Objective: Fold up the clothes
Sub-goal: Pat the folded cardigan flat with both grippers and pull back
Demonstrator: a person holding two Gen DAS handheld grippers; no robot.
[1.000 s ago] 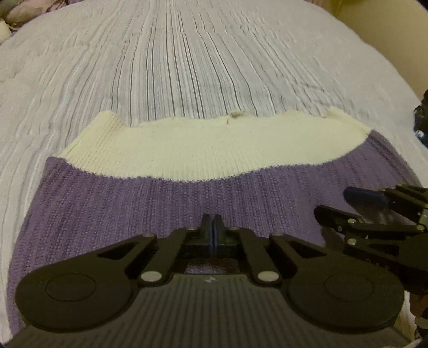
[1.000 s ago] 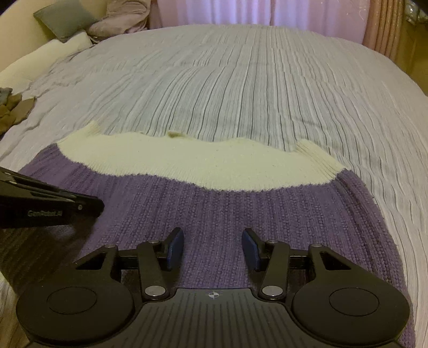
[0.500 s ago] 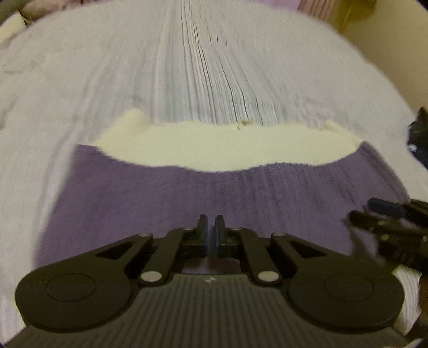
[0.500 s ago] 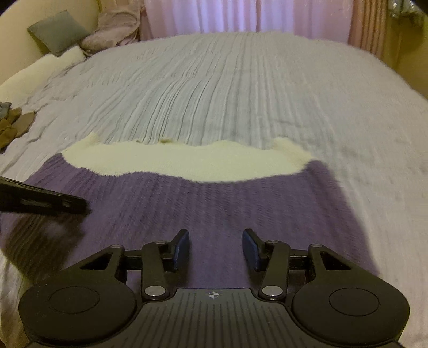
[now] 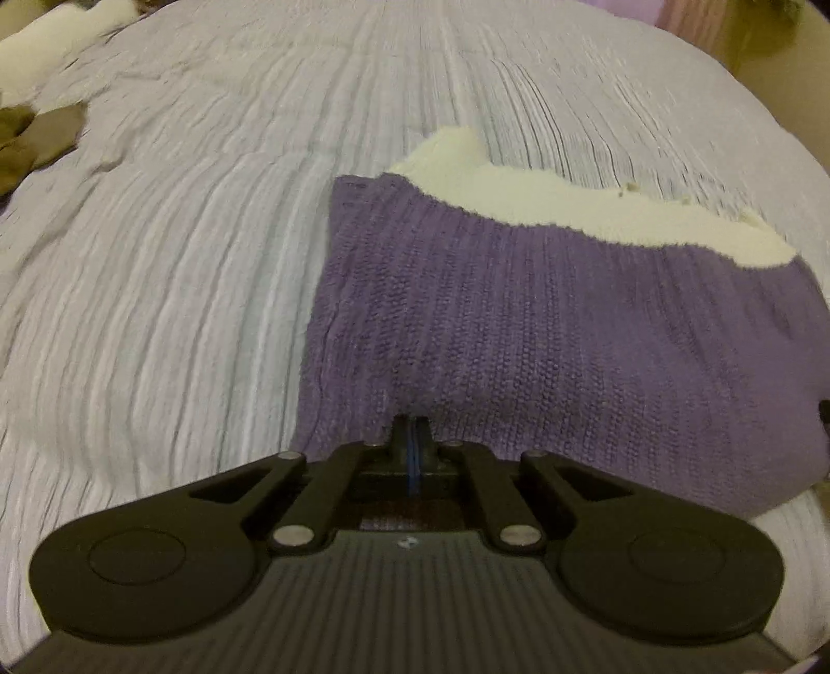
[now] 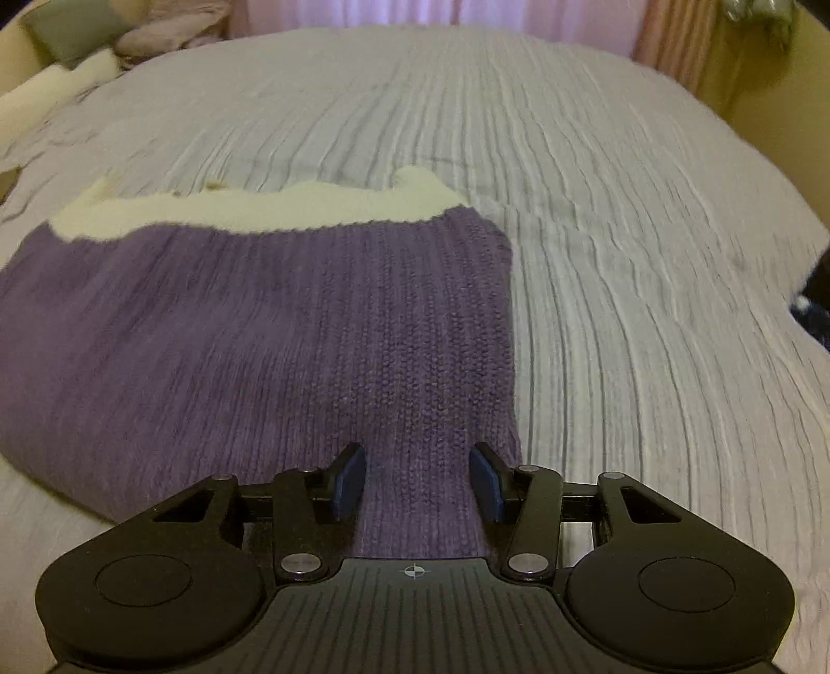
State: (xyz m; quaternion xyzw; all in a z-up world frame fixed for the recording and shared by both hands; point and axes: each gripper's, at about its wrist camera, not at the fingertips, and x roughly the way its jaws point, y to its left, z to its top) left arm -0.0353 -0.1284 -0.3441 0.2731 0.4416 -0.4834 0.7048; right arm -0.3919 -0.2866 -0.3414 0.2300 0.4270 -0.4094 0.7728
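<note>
A purple knit sweater (image 5: 519,321) with a cream band (image 5: 570,207) along its far edge lies flat on the striped grey bedcover (image 5: 155,259). My left gripper (image 5: 411,430) is at the sweater's near left corner, its jaws closing. The fingers meet, and the knit puckers up at their tips. In the right wrist view the sweater (image 6: 259,321) and its cream band (image 6: 259,212) fill the left half. My right gripper (image 6: 417,477) is open over the sweater's near right corner. Purple knit shows between its blue pads (image 6: 347,482), which stand well apart.
Brown clothing (image 5: 31,135) and a cream pillow (image 5: 52,31) lie at the bed's far left. A grey pillow (image 6: 57,26) and pink curtains (image 6: 415,15) are beyond the bed. A dark object (image 6: 814,311) sits at the right edge. Bare bedcover (image 6: 648,259) surrounds the sweater.
My left gripper has slid to the sweater's left edge and my right gripper to its right edge, so neither sees the other any more. The left jaws parted slightly, then shut again.
</note>
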